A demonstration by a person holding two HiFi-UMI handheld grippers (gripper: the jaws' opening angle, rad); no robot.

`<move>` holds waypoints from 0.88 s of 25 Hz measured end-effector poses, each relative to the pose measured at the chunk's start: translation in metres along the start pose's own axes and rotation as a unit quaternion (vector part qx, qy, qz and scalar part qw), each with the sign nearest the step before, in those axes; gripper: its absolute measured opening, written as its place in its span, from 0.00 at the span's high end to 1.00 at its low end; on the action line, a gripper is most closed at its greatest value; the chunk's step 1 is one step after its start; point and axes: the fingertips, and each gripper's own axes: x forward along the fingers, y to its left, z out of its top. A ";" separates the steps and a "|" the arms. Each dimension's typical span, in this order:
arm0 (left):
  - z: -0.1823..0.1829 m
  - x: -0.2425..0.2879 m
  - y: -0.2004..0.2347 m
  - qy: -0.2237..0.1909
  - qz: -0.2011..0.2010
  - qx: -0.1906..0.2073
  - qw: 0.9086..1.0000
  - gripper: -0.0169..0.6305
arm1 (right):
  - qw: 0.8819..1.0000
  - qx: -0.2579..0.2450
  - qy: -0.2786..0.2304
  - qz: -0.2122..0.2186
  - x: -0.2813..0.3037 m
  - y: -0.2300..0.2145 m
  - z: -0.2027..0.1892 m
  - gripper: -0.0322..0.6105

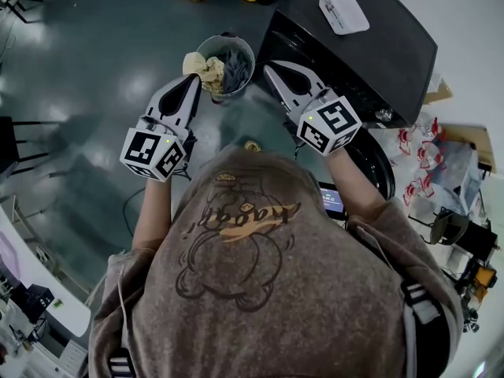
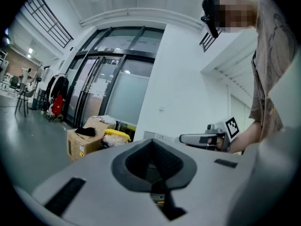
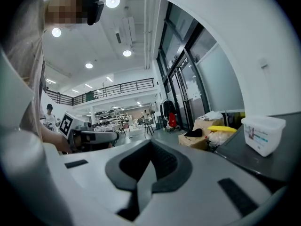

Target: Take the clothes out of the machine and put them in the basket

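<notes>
Left claw closed, near basket rim.

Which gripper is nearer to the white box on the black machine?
Right. The right gripper hangs beside the machine, short of the white box; the left gripper hangs farther away, across the basket.

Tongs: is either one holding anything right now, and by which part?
Nothing is held. The left tongs and the right tongs are both shut, with nothing between them.
</notes>
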 end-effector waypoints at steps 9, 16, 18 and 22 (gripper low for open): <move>0.008 0.001 -0.004 -0.010 0.000 0.001 1.000 0.96 | 1.000 -0.001 -0.001 -0.001 -0.003 0.004 -0.001 0.96; 0.009 0.003 -0.004 -0.016 0.011 -0.005 1.000 0.96 | 1.000 0.007 -0.007 -0.014 -0.004 0.001 -0.003 0.96; 0.009 0.003 -0.004 -0.016 0.016 -0.006 1.000 0.96 | 1.000 0.010 -0.009 -0.017 -0.005 0.000 -0.003 0.96; 0.006 0.000 -0.002 -0.015 0.025 -0.009 1.000 0.96 | 1.000 0.008 -0.010 -0.017 -0.003 0.003 -0.005 0.96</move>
